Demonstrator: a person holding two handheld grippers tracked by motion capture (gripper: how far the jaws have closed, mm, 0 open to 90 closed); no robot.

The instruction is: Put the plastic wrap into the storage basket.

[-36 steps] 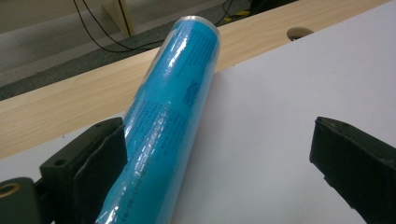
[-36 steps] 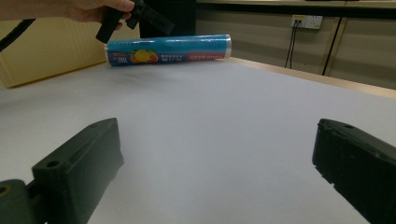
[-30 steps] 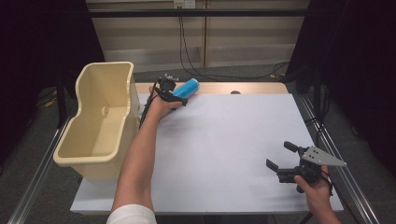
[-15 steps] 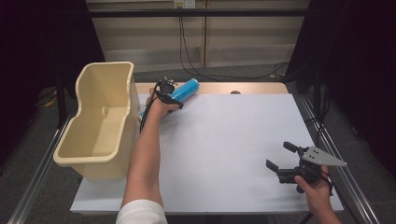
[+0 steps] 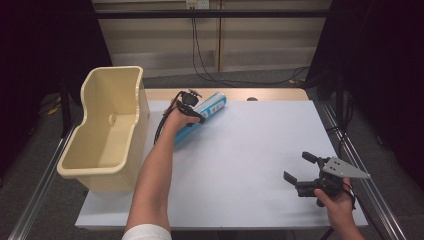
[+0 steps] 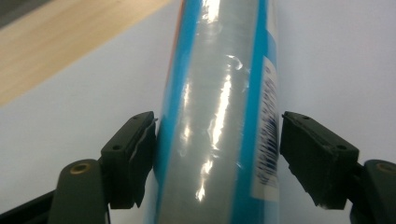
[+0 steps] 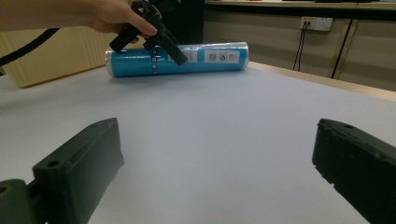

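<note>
A blue plastic-wrapped roll (image 5: 212, 105) lies slantwise on the white table (image 5: 250, 150) near its far edge. My left gripper (image 5: 192, 116) straddles it about halfway along from above. In the left gripper view both jaws press the sides of the roll (image 6: 215, 116), so the left gripper (image 6: 217, 154) is shut on it. My right gripper (image 5: 296, 166) hovers open over the table's near right part, with nothing between its jaws. From the right gripper (image 7: 215, 163), I see the roll (image 7: 196, 58) lying flat under the other hand's gripper (image 7: 159, 39).
A tall cream plastic bin (image 5: 135, 107) stands at the table's left edge, close to the roll, and shows as the bin (image 7: 51, 56) behind the hand. Cables hang at the back wall (image 5: 200, 50). Metal rails run along both table sides.
The left gripper has brought the roll nearer and lower, from raised near the far edge to lying flat on the table. The right gripper has stayed put.
</note>
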